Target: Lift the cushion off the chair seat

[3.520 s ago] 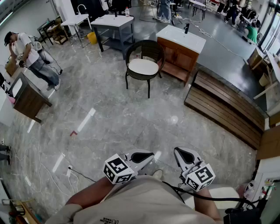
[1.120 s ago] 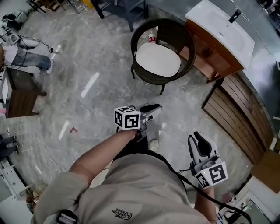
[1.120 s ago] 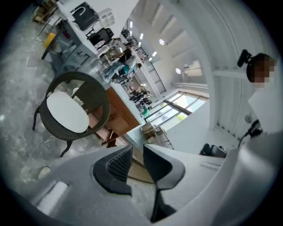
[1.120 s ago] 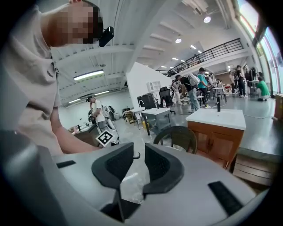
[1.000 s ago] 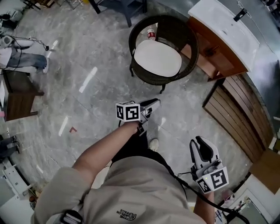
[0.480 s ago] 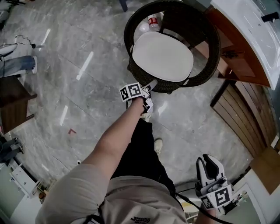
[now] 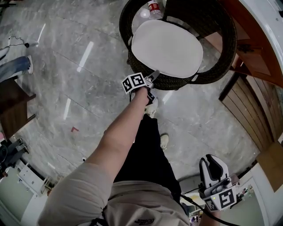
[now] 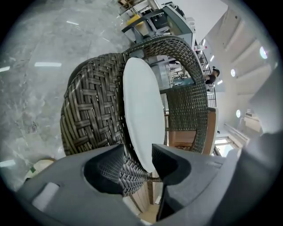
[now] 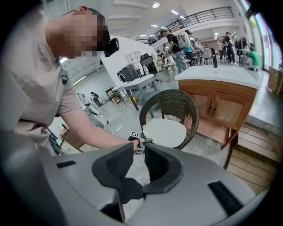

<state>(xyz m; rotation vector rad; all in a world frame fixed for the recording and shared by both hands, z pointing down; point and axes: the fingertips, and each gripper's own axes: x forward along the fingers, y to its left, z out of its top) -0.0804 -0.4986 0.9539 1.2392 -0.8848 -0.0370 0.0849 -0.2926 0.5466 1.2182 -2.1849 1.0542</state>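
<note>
Grey marble floor (image 7: pixel 79 88), wooden cabinet (image 7: pixel 256 55)

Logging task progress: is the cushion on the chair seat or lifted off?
On. The cushion lies flat in the chair; the left gripper, jaws opening, has not clamped it.

Chair (image 7: pixel 221 48) back and bottle (image 7: pixel 154 7) cut by top edge; cabinet (image 7: pixel 261 57) cut by right edge; bottle label unreadable.

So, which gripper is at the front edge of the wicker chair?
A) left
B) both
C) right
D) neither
A: the left gripper is at the rim of the chair, jaws opening with the edge of the cushion between them, ungripped; the right gripper hangs back by the person's side.
</note>
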